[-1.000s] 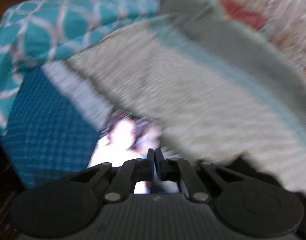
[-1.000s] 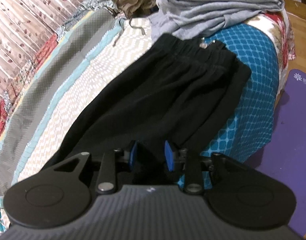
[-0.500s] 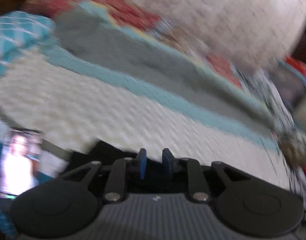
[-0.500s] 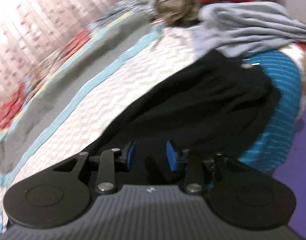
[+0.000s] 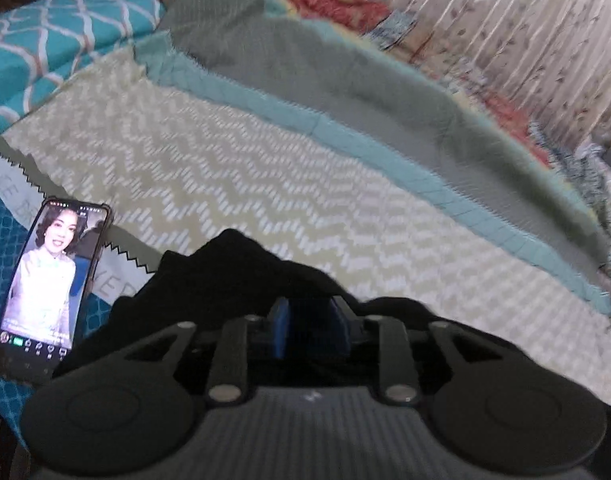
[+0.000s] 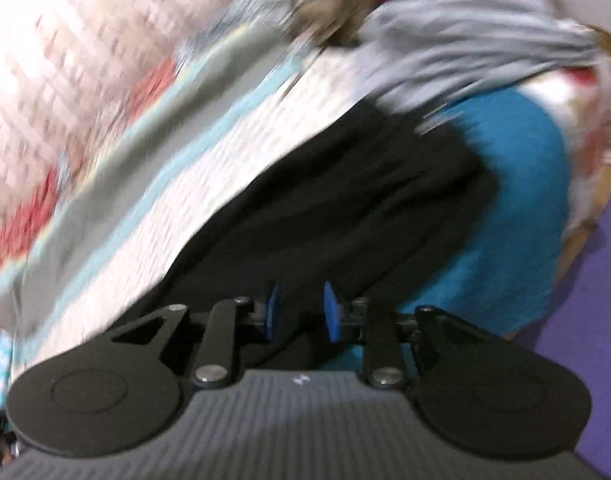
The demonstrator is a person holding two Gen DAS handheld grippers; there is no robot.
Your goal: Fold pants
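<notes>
Black pants (image 6: 345, 216) run lengthwise ahead of my right gripper (image 6: 301, 312); both it and left gripper (image 5: 311, 328) gape, straddling cloth.

beyond the black pants (image 5: 241, 264) the chevron quilt (image 5: 233, 160) lies bare; a phone (image 5: 49, 292) sits just left, grey clothes (image 6: 465, 48) piled at their far end.

The left claw (image 5: 311, 330), closed a second ago, has opened wide and swung over the black pants (image 5: 241, 264). The phone (image 5: 51, 288) now sits at far left.
</notes>
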